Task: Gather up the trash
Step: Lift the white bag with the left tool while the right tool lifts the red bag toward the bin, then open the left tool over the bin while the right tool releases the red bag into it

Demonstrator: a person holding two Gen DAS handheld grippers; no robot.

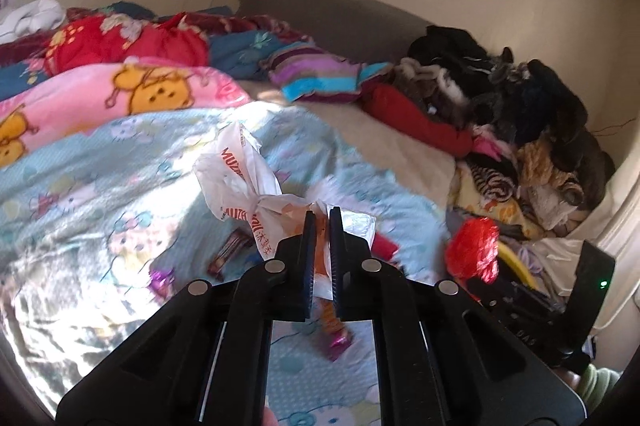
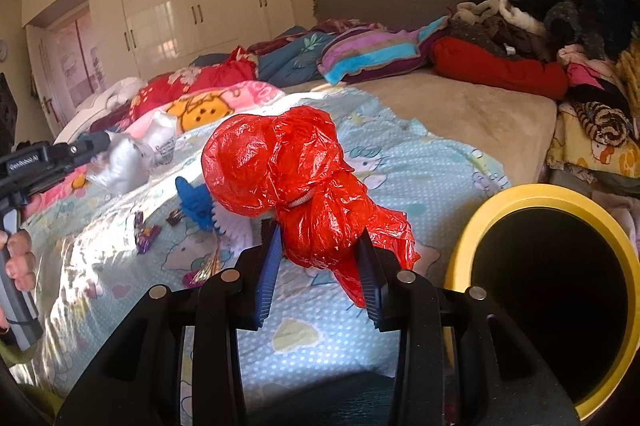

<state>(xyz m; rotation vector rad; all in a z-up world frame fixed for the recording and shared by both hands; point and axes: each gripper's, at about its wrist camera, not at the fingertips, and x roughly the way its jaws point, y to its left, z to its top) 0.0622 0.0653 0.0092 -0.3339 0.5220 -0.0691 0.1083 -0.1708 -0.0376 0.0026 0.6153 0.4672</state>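
My left gripper [image 1: 321, 216] is shut on a crumpled white plastic bag with orange print [image 1: 240, 177] and holds it above the light-blue quilt [image 1: 100, 185]. My right gripper [image 2: 320, 236] is shut on a knotted red plastic bag [image 2: 288, 165], held above the bed just left of a yellow-rimmed bin [image 2: 520, 195] with a black inside. The red bag [image 1: 474, 250] and the bin's rim [image 1: 516, 266] also show at the right in the left wrist view. The left gripper with the white bag [image 2: 124, 157] shows at the left in the right wrist view.
Small wrappers lie on the quilt: a brown one [image 1: 230, 252], a purple one [image 1: 162, 280], a pink-orange one [image 1: 336, 330], and a blue item [image 2: 196, 201]. Folded blankets [image 1: 120, 85] and a pile of clothes [image 1: 520, 113] crowd the bed. Wardrobes [image 2: 180, 5] stand behind.
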